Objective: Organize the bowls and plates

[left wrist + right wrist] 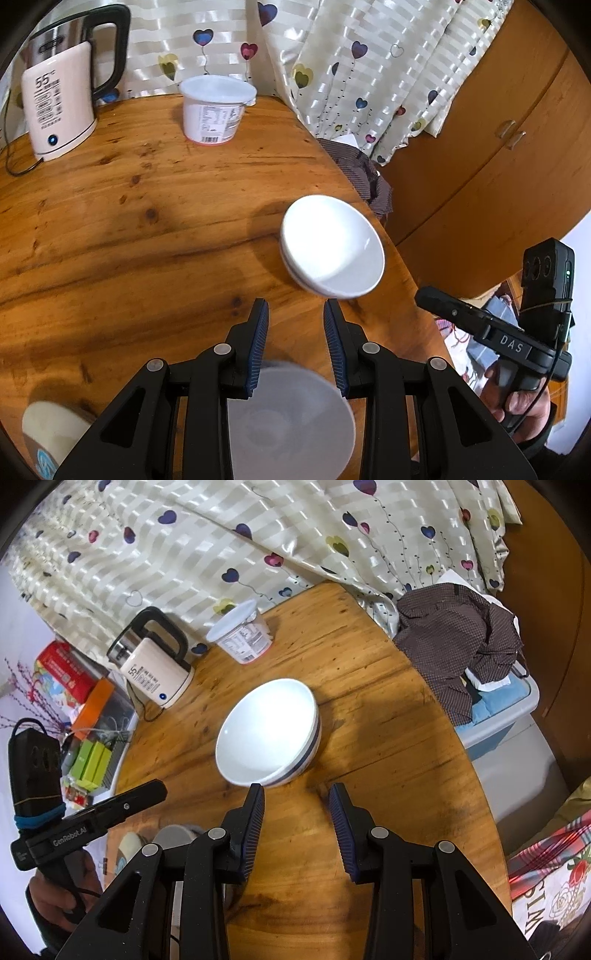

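The glossy white bowls (267, 733), two nested, sit on your round wooden table (388, 775) just ahead of your right gripper (296, 794), jaws apart; your left gripper (295, 310) gapes over a greyish plate (291, 421)

Beneath my left gripper's fingers (258, 343) a grey bowl (291, 421) is blurred and half hidden behind the black frame, so I can't tell whether it touches the table. Left of those fingers a cream cup (51, 435) is cut off by the picture's edge. Left of my right gripper's fingers (255, 827), those same two pieces are mostly hidden.
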A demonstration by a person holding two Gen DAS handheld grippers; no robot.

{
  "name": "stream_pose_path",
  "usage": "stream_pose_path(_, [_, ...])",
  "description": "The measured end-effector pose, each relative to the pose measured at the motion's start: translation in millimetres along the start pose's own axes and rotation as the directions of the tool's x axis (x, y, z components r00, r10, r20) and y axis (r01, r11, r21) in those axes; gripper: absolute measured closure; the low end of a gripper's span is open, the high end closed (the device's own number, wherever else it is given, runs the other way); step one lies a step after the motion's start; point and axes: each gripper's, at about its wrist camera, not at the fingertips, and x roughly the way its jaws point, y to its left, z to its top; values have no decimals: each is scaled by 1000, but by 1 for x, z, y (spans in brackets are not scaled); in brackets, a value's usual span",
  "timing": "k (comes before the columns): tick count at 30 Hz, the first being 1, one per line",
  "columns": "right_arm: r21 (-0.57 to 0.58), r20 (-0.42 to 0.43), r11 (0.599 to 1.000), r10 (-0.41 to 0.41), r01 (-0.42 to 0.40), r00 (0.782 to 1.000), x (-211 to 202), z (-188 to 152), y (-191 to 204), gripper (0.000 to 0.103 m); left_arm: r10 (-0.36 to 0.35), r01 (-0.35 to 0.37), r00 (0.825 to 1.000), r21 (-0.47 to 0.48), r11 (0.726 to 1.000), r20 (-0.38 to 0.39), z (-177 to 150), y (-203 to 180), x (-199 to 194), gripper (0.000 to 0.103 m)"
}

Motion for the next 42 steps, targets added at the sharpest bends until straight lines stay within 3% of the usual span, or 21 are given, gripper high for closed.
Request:
stream_pose_path(27, [32, -31, 999, 12, -11, 999, 50, 38, -15, 67, -19, 17, 996, -21, 1000, -92, 46, 4, 77, 71])
stream_pose_path(39, [22, -46, 1000, 20, -19, 999, 62, 37, -14, 85, -26, 23, 994, -30, 999, -106, 47, 4, 89, 71])
stream_pose_path(42, [9, -46, 1000, 7, -7, 999, 61, 37, -12, 85, -18, 16, 994, -19, 1000, -104, 47, 4, 89, 71])
